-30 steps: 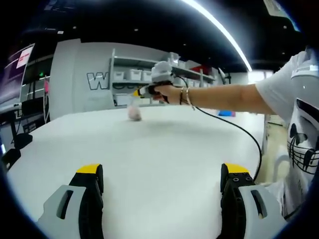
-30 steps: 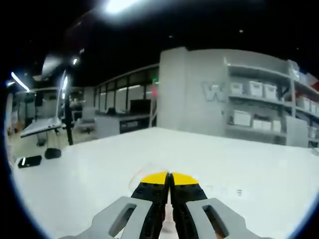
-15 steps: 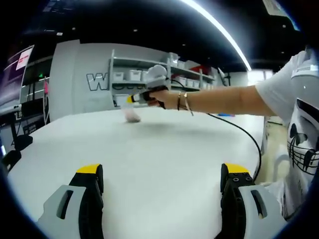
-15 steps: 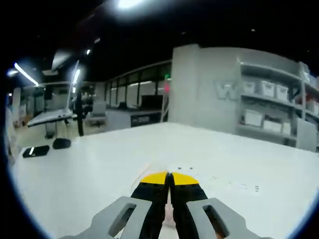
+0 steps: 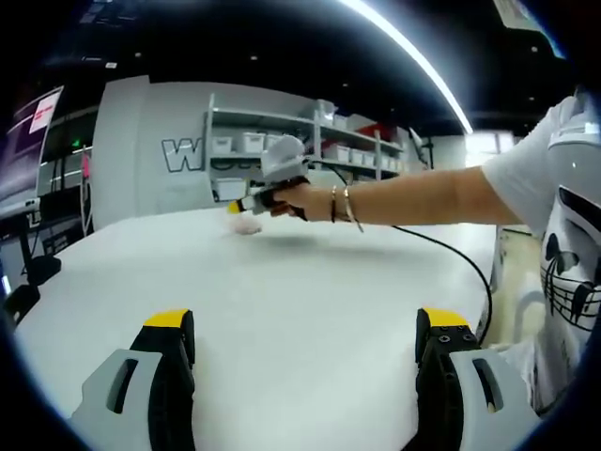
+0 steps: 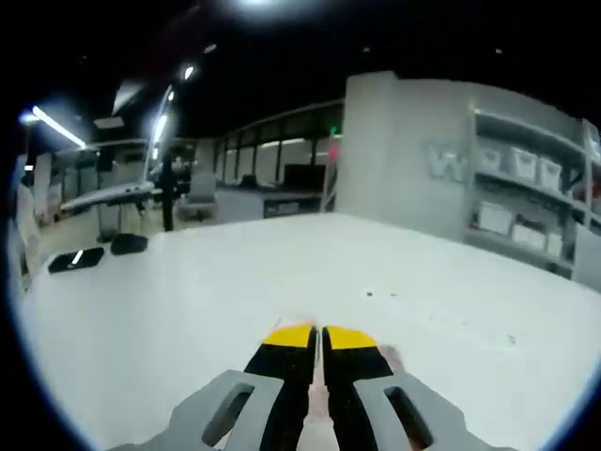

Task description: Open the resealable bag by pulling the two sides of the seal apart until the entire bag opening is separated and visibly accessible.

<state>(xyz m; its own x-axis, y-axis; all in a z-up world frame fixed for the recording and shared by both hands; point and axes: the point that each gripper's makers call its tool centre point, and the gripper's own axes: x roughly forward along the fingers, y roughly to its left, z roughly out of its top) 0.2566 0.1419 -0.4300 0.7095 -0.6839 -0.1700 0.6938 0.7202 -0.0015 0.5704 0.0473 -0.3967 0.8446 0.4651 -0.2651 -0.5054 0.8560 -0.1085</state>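
Observation:
In the left gripper view my left gripper (image 5: 305, 324) stands open, its yellow-tipped jaws wide apart low over the white table (image 5: 310, 282), nothing between them. Far across the table a hand holds my right gripper (image 5: 252, 200). A small clear bag with pinkish contents (image 5: 246, 224) hangs from its tips, down at the table surface. In the right gripper view the right gripper (image 6: 319, 334) is shut, jaws pressed together. A pinkish bit of the bag (image 6: 390, 356) peeks out beside them, the rest hidden underneath.
A black cable (image 5: 451, 246) trails from the right gripper across the table to its right edge. The person's arm (image 5: 423, 193) and shirt (image 5: 563, 235) stand at the right. Shelves with bins (image 5: 254, 143) and a grey wall rise behind the table; desks (image 6: 103, 197) stand off to the left.
The right gripper has carried the bag leftward and lower, from above the table down to its surface. The left gripper has not moved.

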